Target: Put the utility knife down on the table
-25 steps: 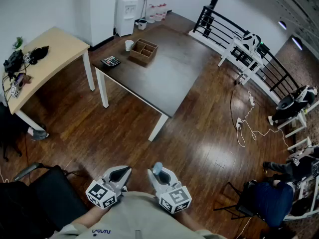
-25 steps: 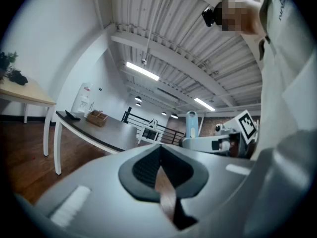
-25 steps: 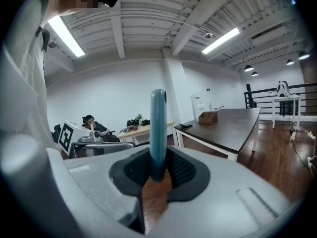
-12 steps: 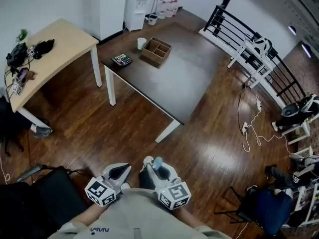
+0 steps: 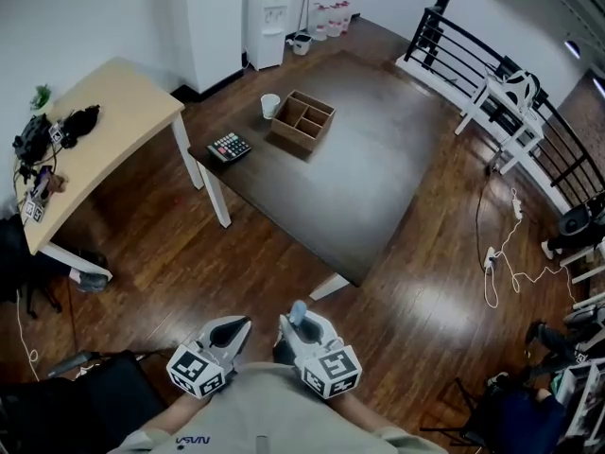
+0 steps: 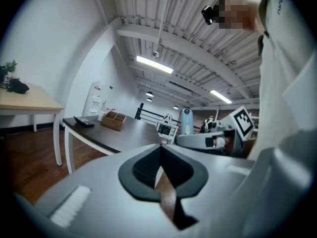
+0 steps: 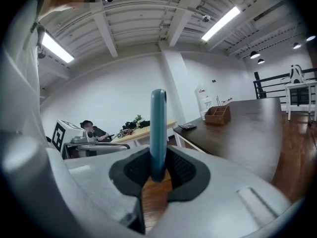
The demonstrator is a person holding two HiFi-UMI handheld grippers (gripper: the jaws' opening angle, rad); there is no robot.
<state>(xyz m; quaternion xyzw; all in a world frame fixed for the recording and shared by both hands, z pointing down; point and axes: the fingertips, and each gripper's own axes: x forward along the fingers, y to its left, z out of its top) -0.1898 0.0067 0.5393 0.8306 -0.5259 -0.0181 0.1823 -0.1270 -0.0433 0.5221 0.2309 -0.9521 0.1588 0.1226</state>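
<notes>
A teal-blue utility knife [image 7: 158, 133] stands upright between the jaws of my right gripper [image 7: 157, 168], which is shut on it. In the head view the knife [image 5: 299, 311] pokes out of the right gripper [image 5: 297, 327], held close to my body above the wooden floor. My left gripper [image 5: 230, 330] hangs beside it, shut with nothing in it [image 6: 161, 158]. The dark table [image 5: 369, 173] lies ahead, its near corner a short way beyond both grippers. The left gripper view also catches the knife [image 6: 186, 121] off to its right.
On the dark table's far end sit a wooden divided box [image 5: 302, 121], a calculator [image 5: 229, 147] and a white cup [image 5: 270, 105]. A light wooden table [image 5: 90, 130] with cluttered gear stands at left. Black railing [image 5: 492, 83], cables and chairs are at right.
The dark table has come nearer and shifted right in the head view as I walked toward it. Both grippers keep the same pose, the knife still held.
</notes>
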